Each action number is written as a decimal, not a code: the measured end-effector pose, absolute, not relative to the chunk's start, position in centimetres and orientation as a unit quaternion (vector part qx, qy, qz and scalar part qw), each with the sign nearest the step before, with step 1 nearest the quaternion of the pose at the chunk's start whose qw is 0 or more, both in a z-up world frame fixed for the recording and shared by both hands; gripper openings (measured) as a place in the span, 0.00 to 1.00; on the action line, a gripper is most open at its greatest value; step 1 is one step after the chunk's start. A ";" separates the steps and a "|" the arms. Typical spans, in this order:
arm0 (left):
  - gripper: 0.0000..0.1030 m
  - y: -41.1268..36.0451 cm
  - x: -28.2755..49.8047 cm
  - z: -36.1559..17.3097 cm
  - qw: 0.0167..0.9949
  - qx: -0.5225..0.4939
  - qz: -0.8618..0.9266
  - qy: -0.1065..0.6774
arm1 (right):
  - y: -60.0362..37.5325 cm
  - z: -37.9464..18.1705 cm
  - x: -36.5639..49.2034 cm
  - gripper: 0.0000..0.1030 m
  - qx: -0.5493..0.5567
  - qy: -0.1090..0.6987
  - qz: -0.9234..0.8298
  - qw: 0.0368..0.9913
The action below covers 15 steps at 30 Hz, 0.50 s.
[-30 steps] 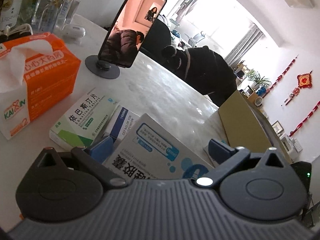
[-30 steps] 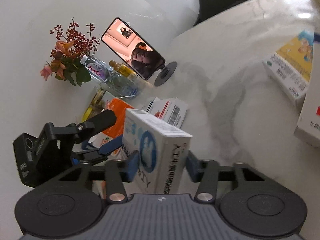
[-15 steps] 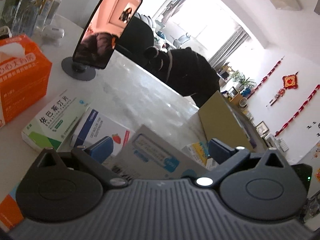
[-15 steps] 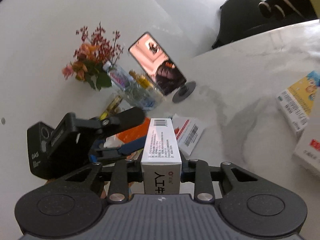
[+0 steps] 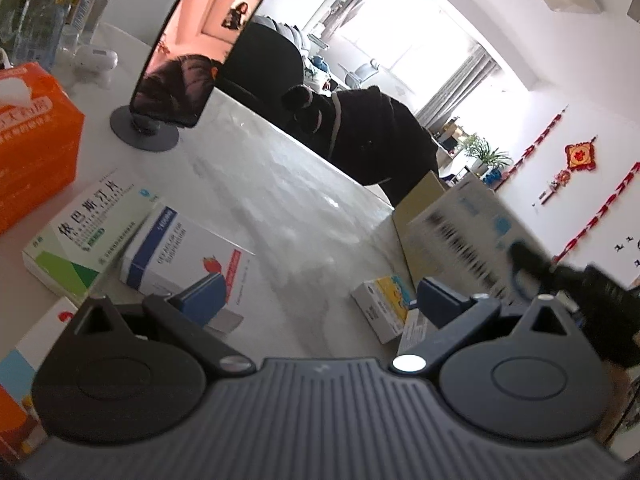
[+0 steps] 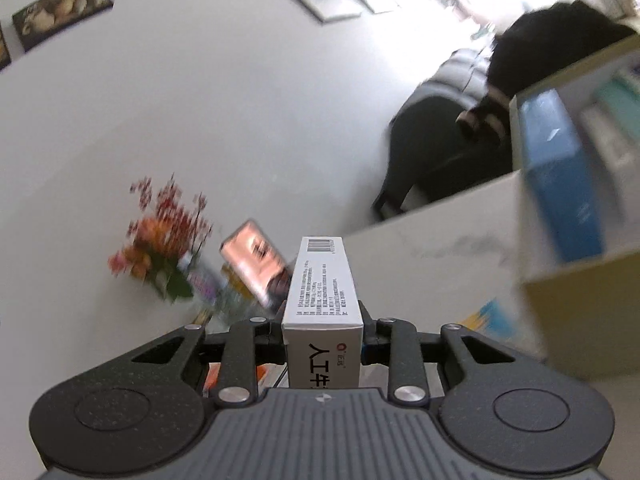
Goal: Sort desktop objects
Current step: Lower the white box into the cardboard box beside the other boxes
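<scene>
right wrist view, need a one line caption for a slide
Right gripper clamps a white medicine box, lifted above the marble table beside an open cardboard box.

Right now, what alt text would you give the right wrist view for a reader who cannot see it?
The right gripper is shut on a white medicine box, held end-on above a pale marble table. A cardboard box with a blue carton inside stands at right; blurred flowers and a phone on a stand lie behind.
</scene>
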<state>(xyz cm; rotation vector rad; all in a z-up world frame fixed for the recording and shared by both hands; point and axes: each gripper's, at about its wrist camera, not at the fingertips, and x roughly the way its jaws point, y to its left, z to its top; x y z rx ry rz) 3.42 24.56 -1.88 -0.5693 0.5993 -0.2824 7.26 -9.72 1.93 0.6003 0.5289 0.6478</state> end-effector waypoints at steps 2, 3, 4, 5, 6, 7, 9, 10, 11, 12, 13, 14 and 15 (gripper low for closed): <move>1.00 24.3 3.5 -2.0 0.905 -0.275 -0.139 0.293 | -11.4 2.6 7.5 0.30 0.294 0.239 0.293 0.878; 1.00 24.3 3.6 -2.0 0.905 -0.274 -0.140 0.293 | -12.1 3.0 7.6 0.30 0.296 0.233 0.285 0.881; 1.00 24.2 3.6 -2.0 0.905 -0.273 -0.140 0.294 | -12.8 3.2 7.8 0.30 0.299 0.227 0.275 0.885; 1.00 24.1 3.6 -2.0 0.905 -0.273 -0.141 0.295 | -13.5 3.5 7.9 0.30 0.301 0.222 0.266 0.889; 1.00 24.1 3.6 -2.1 0.905 -0.272 -0.141 0.296 | -14.3 3.7 8.1 0.30 0.303 0.216 0.257 0.892; 1.00 24.1 3.7 -2.1 0.904 -0.272 -0.141 0.296 | -15.0 4.0 8.2 0.30 0.305 0.210 0.248 0.895; 1.00 24.0 3.6 -2.1 0.904 -0.272 -0.142 0.297 | -16.4 4.5 8.6 0.30 0.309 0.199 0.229 0.902; 1.00 23.9 3.6 -2.1 0.904 -0.272 -0.142 0.298 | -17.1 4.7 8.8 0.30 0.310 0.194 0.217 0.905; 1.00 23.9 3.6 -2.1 0.904 -0.272 -0.142 0.298 | -17.8 4.8 9.0 0.30 0.312 0.189 0.206 0.908; 1.00 24.0 3.5 -2.1 0.904 -0.272 -0.142 0.299 | -18.6 5.0 9.2 0.30 0.314 0.184 0.195 0.911; 1.00 24.0 3.5 -2.2 0.904 -0.272 -0.141 0.299 | -19.3 5.1 9.5 0.30 0.316 0.179 0.183 0.913; 1.00 24.0 3.5 -2.2 0.904 -0.272 -0.141 0.300 | -19.9 5.2 9.8 0.30 0.318 0.175 0.171 0.916; 1.00 24.0 3.5 -2.2 0.903 -0.272 -0.140 0.300 | -20.4 5.3 10.1 0.30 0.320 0.171 0.159 0.918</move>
